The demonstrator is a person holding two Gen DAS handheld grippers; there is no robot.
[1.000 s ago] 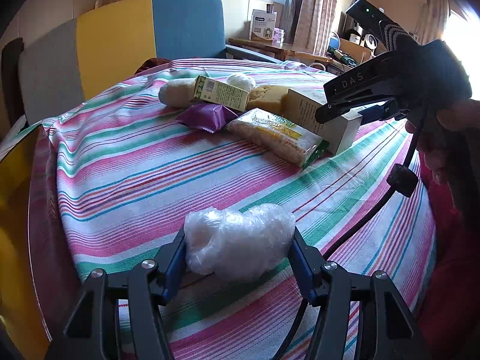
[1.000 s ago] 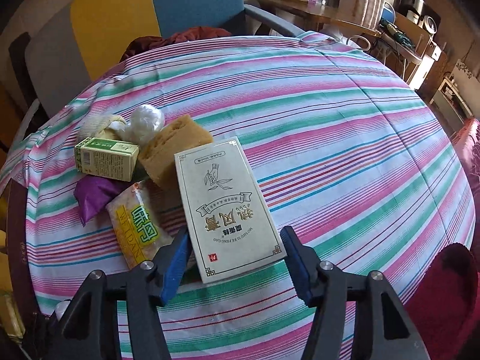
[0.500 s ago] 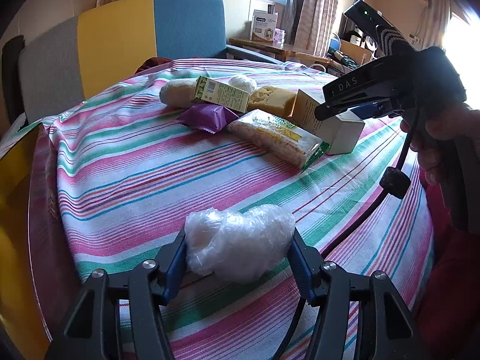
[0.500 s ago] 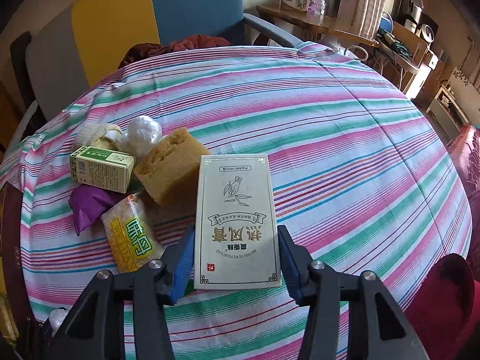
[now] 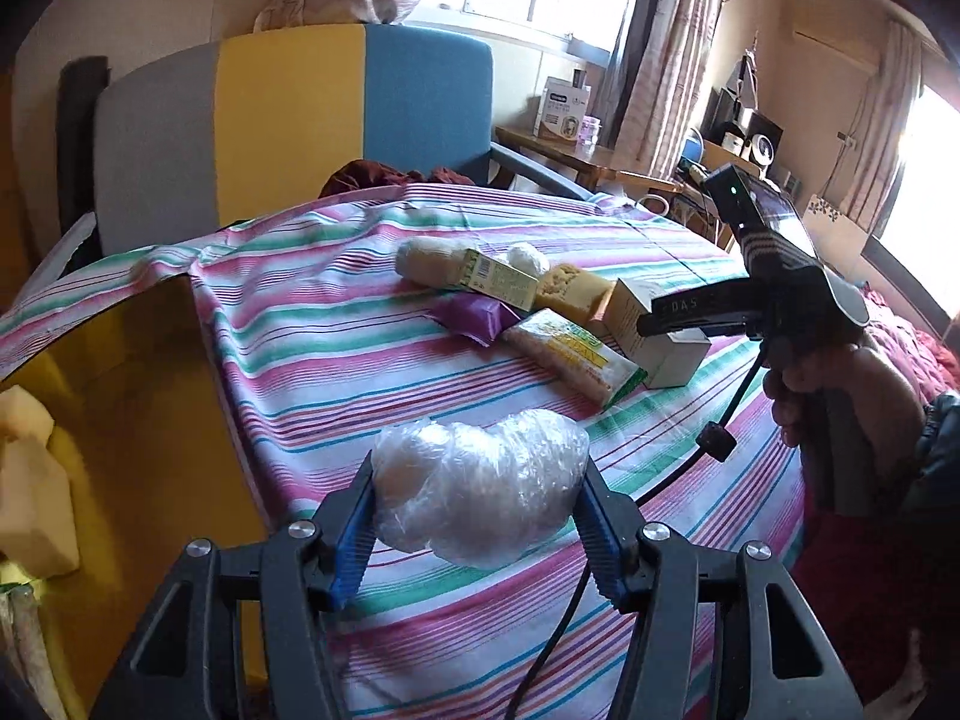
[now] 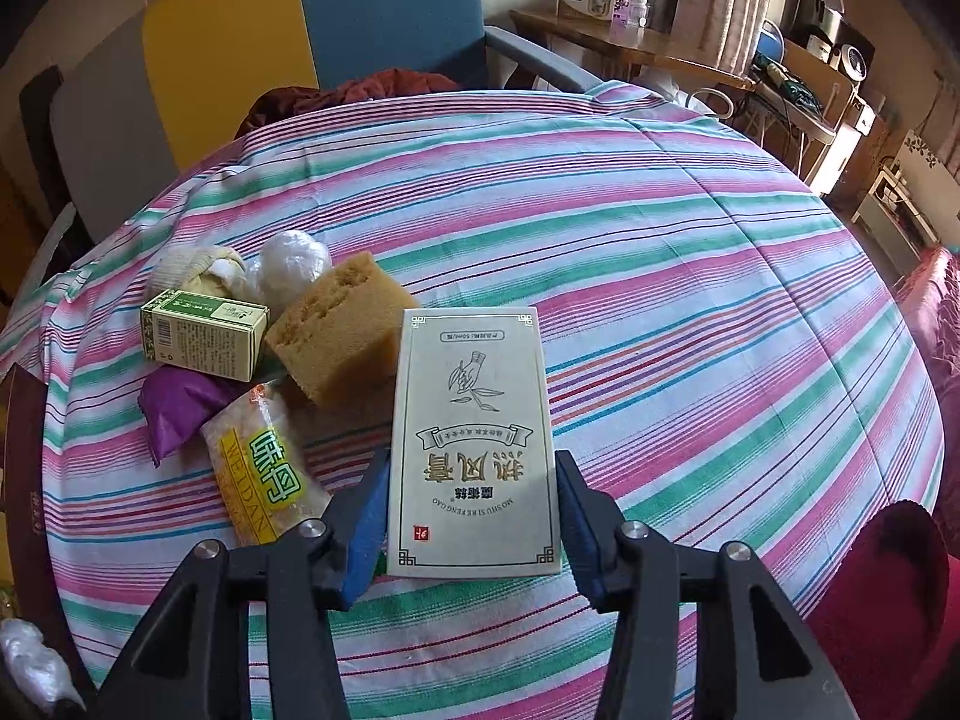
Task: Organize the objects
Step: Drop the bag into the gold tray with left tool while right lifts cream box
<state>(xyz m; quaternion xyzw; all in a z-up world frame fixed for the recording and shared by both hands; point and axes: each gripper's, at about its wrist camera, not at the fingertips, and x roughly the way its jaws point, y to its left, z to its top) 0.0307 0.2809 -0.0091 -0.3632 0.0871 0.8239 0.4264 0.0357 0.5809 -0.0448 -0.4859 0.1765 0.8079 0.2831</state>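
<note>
Clamping plastic-wrapped bundle (image 5: 480,501), left gripper (image 5: 477,531); right gripper (image 6: 471,525) closed on cream box (image 6: 474,438).

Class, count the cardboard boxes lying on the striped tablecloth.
2: the cream box between the right gripper's pads, and the green box left of the sponge. None seems hidden.

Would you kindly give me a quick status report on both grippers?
Left gripper shut on plastic-wrapped bundle. Right gripper shut on cream box. Sponge touching box's left edge.
</note>
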